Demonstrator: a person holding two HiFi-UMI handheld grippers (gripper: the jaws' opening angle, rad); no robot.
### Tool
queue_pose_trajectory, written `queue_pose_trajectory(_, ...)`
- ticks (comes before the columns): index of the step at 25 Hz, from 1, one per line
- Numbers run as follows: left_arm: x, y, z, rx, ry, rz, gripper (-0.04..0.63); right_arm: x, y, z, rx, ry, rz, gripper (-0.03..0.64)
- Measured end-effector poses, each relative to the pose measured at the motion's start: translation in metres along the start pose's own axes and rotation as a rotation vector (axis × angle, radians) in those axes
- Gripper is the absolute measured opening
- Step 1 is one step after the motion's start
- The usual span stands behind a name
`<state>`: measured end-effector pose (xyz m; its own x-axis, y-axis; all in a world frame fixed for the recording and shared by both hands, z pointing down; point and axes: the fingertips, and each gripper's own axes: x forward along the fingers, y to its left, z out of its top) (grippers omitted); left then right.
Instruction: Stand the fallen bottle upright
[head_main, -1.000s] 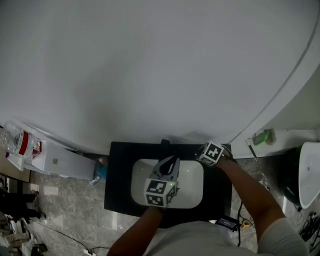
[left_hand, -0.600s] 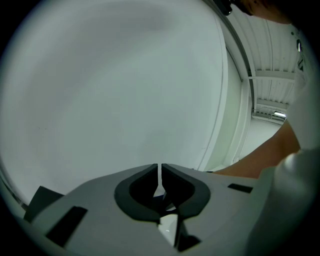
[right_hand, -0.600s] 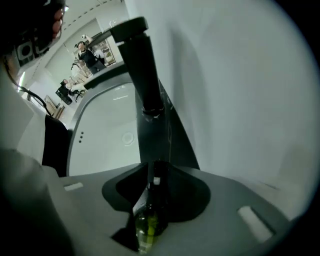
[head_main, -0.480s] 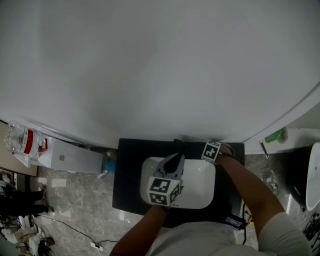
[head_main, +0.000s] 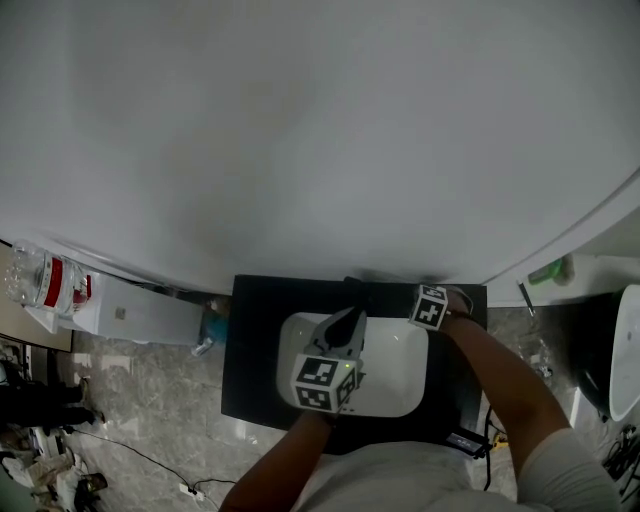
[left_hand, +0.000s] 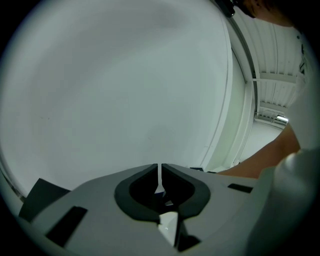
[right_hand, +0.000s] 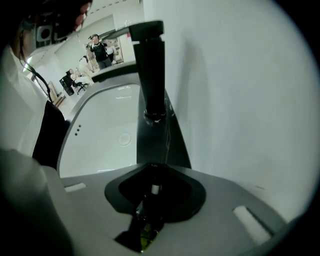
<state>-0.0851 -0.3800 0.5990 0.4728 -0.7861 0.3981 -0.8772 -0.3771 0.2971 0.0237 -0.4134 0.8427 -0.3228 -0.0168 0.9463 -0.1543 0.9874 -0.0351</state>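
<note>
In the right gripper view a dark bottle (right_hand: 148, 219) with a small pale patch lies in the pocket between my right gripper's (right_hand: 154, 167) jaws. Those jaws have just been closing and now sit against it. That gripper points steeply down at the black counter (head_main: 250, 350), right beside the black faucet (right_hand: 152, 70). From the head view only its marker cube shows, so my right gripper (head_main: 429, 308) hides the bottle there. My left gripper (head_main: 351, 315) hovers over the white basin (head_main: 395, 385), shut and empty, facing the white wall (left_hand: 125, 90) with only a thin slit between its jaws (left_hand: 160, 167).
The faucet (head_main: 352, 290) stands at the counter's back edge, behind the basin (right_hand: 105, 135). On the floor to the left are a white box (head_main: 130, 315) and a big water bottle (head_main: 45, 280). A green object (head_main: 555, 270) lies on a ledge at the right.
My right gripper has sunk toward the counter's back right corner, close to the basin's rim. The left gripper has hardly shifted over the basin. The head view itself has drifted a little.
</note>
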Motion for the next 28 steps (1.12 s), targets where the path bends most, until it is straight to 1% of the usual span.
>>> queue_pose_trajectory(3, 0.0, -0.002, 0.003, -0.009, -0.009, -0.001, 0.009, -0.027, -0.003, 0.005, 0.035, -0.112, -0.062, 0.063)
queue_pose_trajectory(5, 0.0, -0.006, 0.007, -0.004, -0.015, -0.005, 0.009, -0.043, -0.004, 0.003, 0.058, -0.169, -0.106, 0.06)
queue_pose_trajectory(9, -0.002, -0.018, 0.011, 0.009, -0.021, -0.015, 0.009, -0.075, 0.002, -0.005, 0.125, -0.263, -0.161, 0.055)
queue_pose_trajectory(14, 0.001, -0.047, 0.016, 0.027, -0.026, -0.054, 0.009, -0.117, 0.0, -0.025, 0.228, -0.365, -0.233, 0.046)
queue_pose_trajectory(18, 0.0, -0.072, 0.016, 0.052, -0.026, -0.082, 0.009, -0.139, 0.012, -0.051, 0.297, -0.419, -0.29, 0.041)
queue_pose_trajectory(19, 0.001, -0.078, 0.017, 0.058, -0.027, -0.089, 0.009, -0.144, 0.014, -0.059, 0.312, -0.435, -0.306, 0.018)
queue_pose_trajectory(22, 0.003, -0.094, 0.019, 0.072, -0.032, -0.107, 0.009, -0.158, 0.02, -0.076, 0.367, -0.481, -0.338, 0.012)
queue_pose_trajectory(28, 0.002, -0.122, 0.018, 0.085, -0.037, -0.131, 0.009, -0.172, 0.031, -0.104, 0.437, -0.514, -0.384, 0.008)
